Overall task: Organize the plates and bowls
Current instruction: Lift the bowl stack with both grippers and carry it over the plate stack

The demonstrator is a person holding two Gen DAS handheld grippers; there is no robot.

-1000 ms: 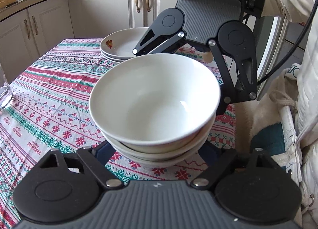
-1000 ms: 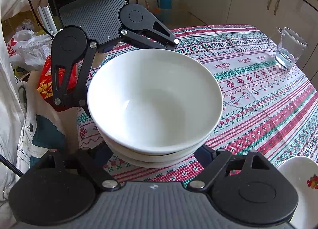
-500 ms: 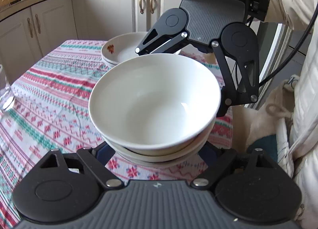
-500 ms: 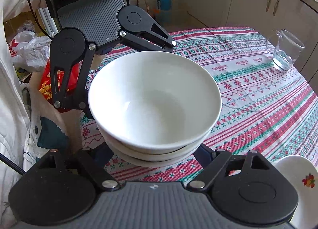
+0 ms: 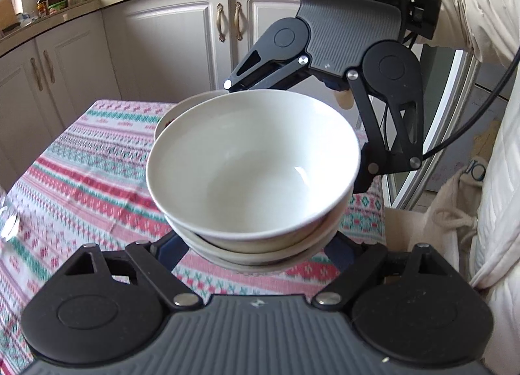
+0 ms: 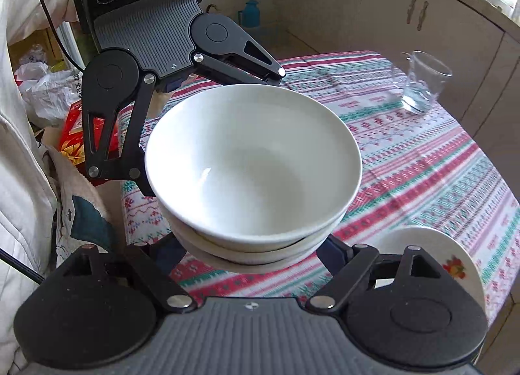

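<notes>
A stack of white bowls (image 5: 253, 173) is held in the air above the patterned tablecloth (image 5: 81, 173). My left gripper (image 5: 253, 251) grips its near side in the left wrist view, and my right gripper (image 6: 256, 251) grips the opposite side; the stack fills the right wrist view (image 6: 253, 167) too. Each gripper's fingers wrap the lower bowls, with the fingertips hidden under the stack. A stack of white plates (image 5: 172, 114) with a flower print sits on the table behind the bowls; it also shows at the lower right of the right wrist view (image 6: 448, 264).
A clear glass mug (image 6: 422, 82) stands at the far side of the table. White kitchen cabinets (image 5: 162, 43) run behind the table. The table edge is below the bowls, with bags and a red box (image 6: 74, 127) on the floor beside it.
Both grippers have lifted the bowl stack higher off the table and carried it toward the plate stack, which is now mostly hidden behind it.
</notes>
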